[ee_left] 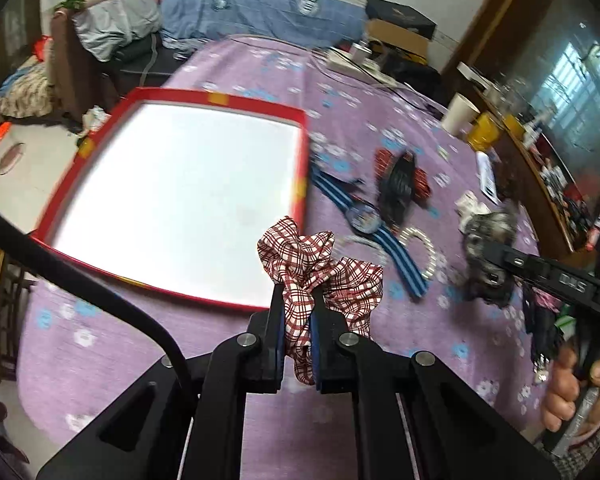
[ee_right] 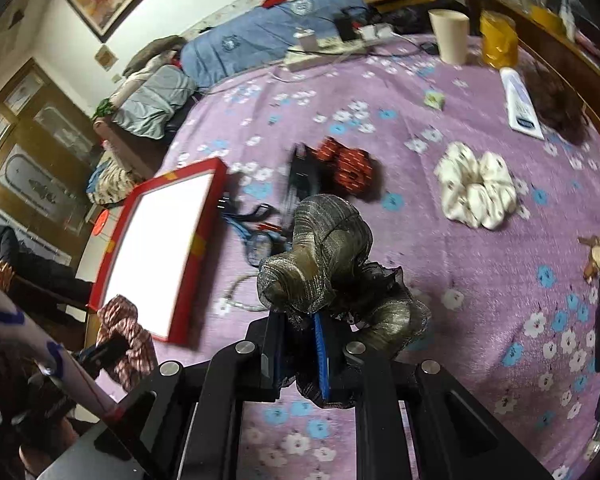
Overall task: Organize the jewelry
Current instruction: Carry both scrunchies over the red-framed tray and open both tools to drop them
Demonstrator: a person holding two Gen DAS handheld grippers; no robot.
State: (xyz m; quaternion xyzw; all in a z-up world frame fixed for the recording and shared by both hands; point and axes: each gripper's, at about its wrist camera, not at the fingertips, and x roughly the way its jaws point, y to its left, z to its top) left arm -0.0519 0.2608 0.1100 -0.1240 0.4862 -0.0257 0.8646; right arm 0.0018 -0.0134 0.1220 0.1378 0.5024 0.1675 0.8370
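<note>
gripping plaid scrunchie (ee_left: pixel 320 268): left gripper (ee_left: pixel 298 320); right gripper (ee_right: pixel 300 344) clamps grey scrunchie (ee_right: pixel 324 256).

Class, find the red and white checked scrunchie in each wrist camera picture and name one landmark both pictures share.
Left wrist view: the checked scrunchie sits at lower centre, pinched in the left gripper.
Right wrist view: the same scrunchie is at the lower left, just below the tray's near corner.
Shared landmark: the red-rimmed white tray.

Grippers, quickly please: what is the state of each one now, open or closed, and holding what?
Left gripper: closed on the red plaid scrunchie.
Right gripper: closed on the grey shimmery scrunchie.
</note>
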